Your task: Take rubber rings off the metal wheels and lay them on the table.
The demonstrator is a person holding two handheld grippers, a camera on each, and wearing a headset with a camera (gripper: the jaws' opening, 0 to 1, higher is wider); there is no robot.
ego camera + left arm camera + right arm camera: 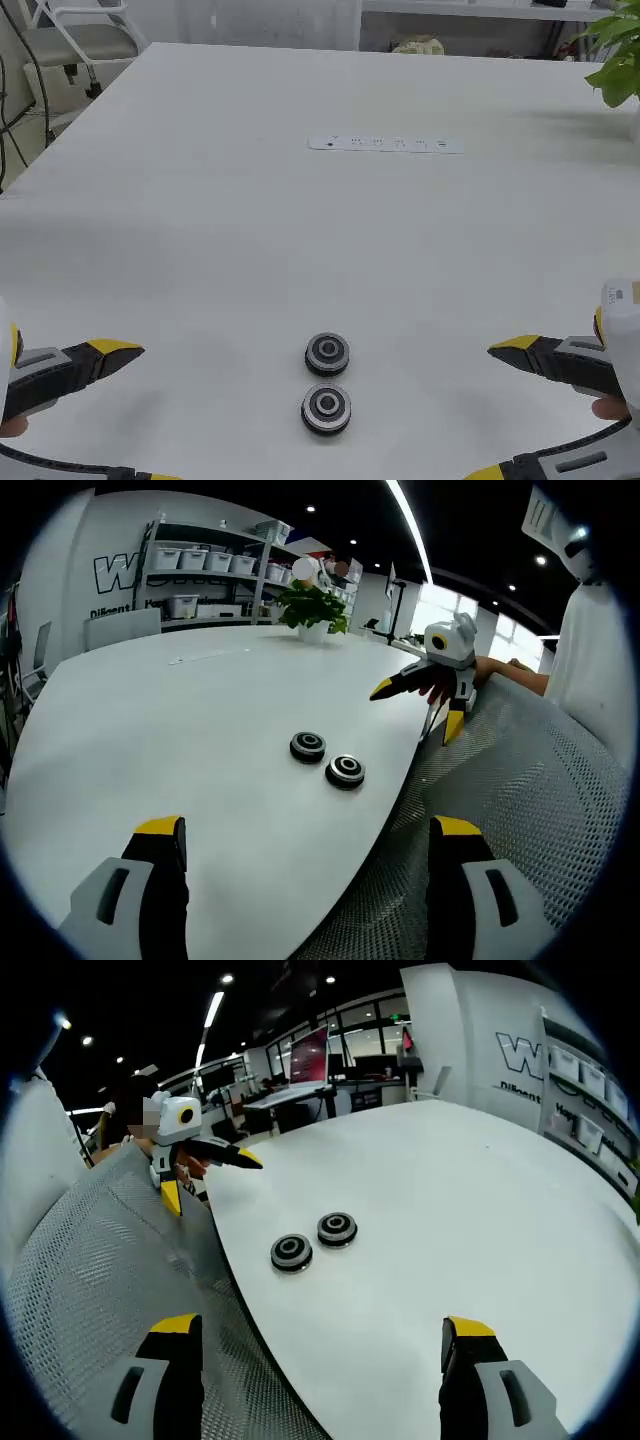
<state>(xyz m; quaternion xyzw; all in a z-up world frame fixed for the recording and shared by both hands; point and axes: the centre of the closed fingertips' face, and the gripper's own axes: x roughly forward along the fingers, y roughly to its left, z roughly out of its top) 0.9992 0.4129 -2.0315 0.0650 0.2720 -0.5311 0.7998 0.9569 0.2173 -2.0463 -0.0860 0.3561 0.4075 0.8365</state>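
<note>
my left gripper (pixel 307 830) and right gripper (pixel 321 1325) both gape empty, flanking the upper wheel (pixel 327 354) and lower wheel (pixel 326 409) at the head view's bottom centre; metal looks heavy, rubber rings (pixel 310 357) soft, grippy, so i'd pinch an outer rim.

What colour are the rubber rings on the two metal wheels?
Black. The rubber rings show best in the head view.

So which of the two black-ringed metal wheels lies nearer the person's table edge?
The round black-ringed metal wheel lower in the head view; the other wheel lies just beyond it.
</note>
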